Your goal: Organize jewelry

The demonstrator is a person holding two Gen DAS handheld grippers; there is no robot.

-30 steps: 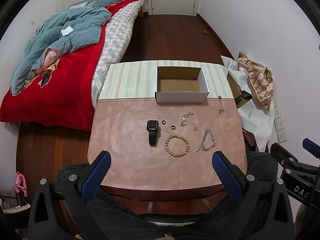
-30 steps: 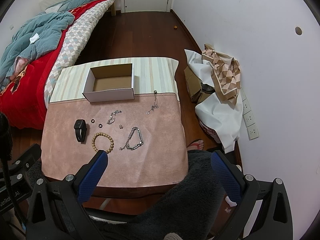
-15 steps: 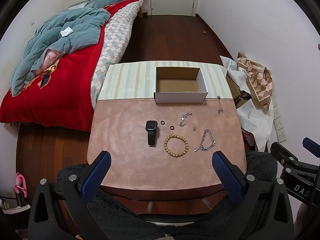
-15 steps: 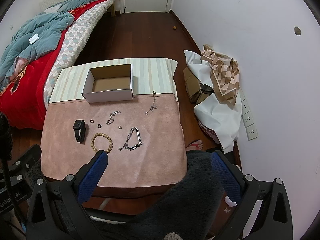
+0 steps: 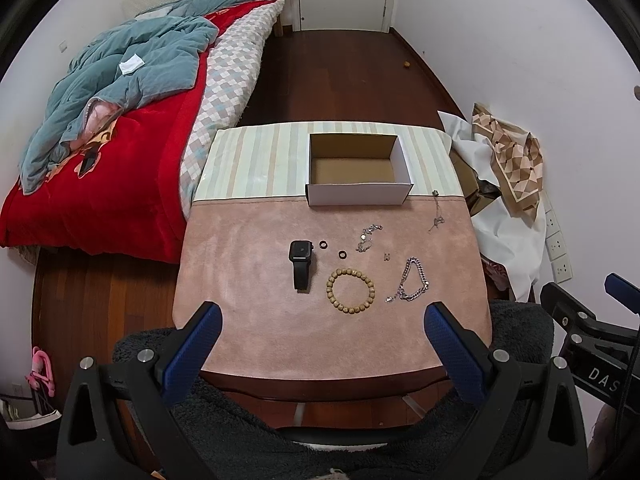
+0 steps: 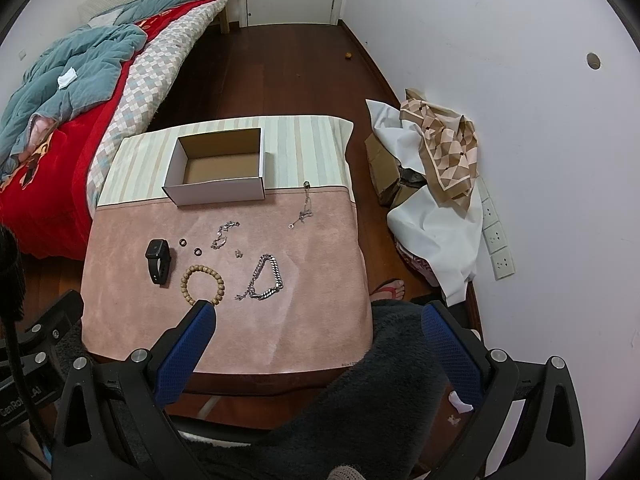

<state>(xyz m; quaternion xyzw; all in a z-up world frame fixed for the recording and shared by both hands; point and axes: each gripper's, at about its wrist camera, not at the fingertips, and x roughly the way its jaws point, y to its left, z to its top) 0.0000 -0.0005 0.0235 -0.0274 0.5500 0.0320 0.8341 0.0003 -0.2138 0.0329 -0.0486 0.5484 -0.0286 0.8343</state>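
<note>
An empty white cardboard box stands at the back of the pink mat. In front of it lie a black smartwatch, two small dark rings, a wooden bead bracelet, a thick silver chain bracelet, a thin silver chain, a tiny silver piece and a thin necklace. My left gripper hangs open, high over the near table edge. My right gripper is open too, above the table's near right corner.
The table carries a pink mat and a striped cloth. A bed with a red cover and blue quilt lies to the left. Boxes draped with cloths sit against the right wall. A dark fuzzy garment shows below, and a foot in a sandal.
Both views have shifted very slightly; the jewelry and the box lie where they were. Both grippers stay open.
</note>
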